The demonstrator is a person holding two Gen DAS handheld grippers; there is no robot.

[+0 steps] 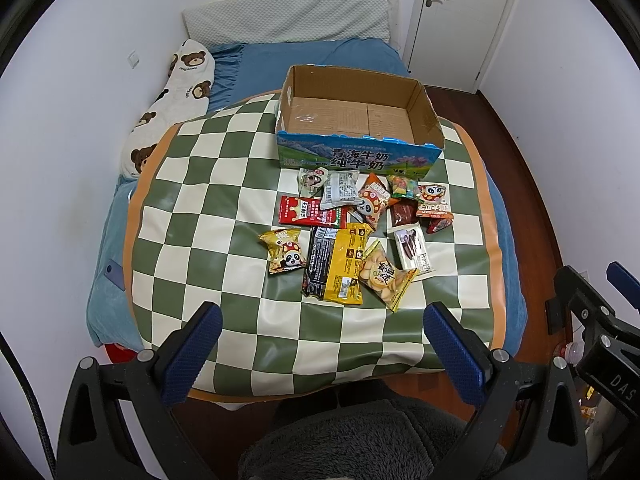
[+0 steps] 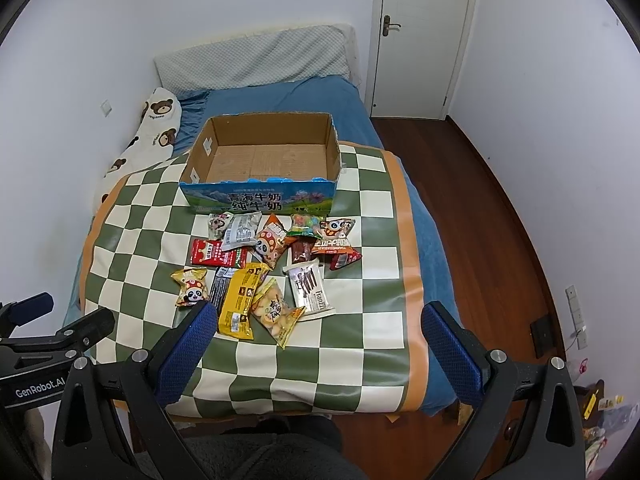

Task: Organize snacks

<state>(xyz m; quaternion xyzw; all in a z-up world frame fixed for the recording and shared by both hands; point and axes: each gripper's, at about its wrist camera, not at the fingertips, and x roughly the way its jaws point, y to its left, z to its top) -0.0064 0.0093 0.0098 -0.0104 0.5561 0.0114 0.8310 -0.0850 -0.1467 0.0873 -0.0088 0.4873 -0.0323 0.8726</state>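
Green-and-cream checkered mat (image 1: pixel 224 216) covers a blue-sheeted bed (image 2: pixel 280 98); white door (image 2: pixel 424 36) behind. Open cardboard milk box (image 1: pixel 352 120), printed 青海牛奶 纯牛奶, sits at mat's far edge. Mixed snack packets (image 2: pixel 272 268), one reading "franzzi", lie just before it. Left gripper (image 1: pixel 322 344) and right gripper (image 2: pixel 320 340) both released, holding nothing.

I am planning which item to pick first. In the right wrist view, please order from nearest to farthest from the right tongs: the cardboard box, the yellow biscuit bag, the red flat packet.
1. Yellow biscuit bag, just ahead of the right tongs.
2. Red flat packet, farther, to the left.
3. Cardboard box, farthest, behind the snacks.
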